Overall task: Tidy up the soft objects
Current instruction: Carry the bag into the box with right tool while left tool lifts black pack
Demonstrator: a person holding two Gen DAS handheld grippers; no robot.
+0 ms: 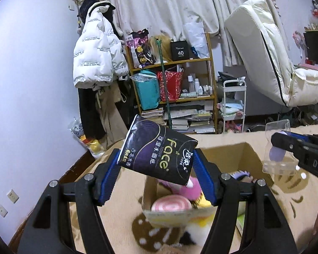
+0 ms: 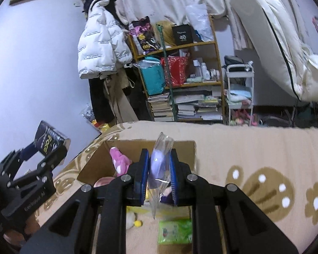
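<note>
The left tool (image 1: pixel 156 169) is matte black with ribbed blue pads (image 1: pixel 203 180), and between them sits a black and deep purple soft tissue pack (image 1: pixel 156 154) with lime-green "Face" lettering and white characters. The right tool (image 2: pixel 159 177) has the same black and blue combo, and its clear plastic pouch (image 2: pixel 160 160) shows a pale lilac blob inside. Below both is a plain brown cardboard box (image 2: pixel 186 150), with a hot pink plush toy (image 2: pixel 119 162) and a pink-and-white swirl cushion (image 1: pixel 171 205) in it. Under the right tool lies a bright green wipes packet (image 2: pixel 175 230). The beige blanket (image 2: pixel 254 148) has brown blobs with white dots and brown flowers.
</note>
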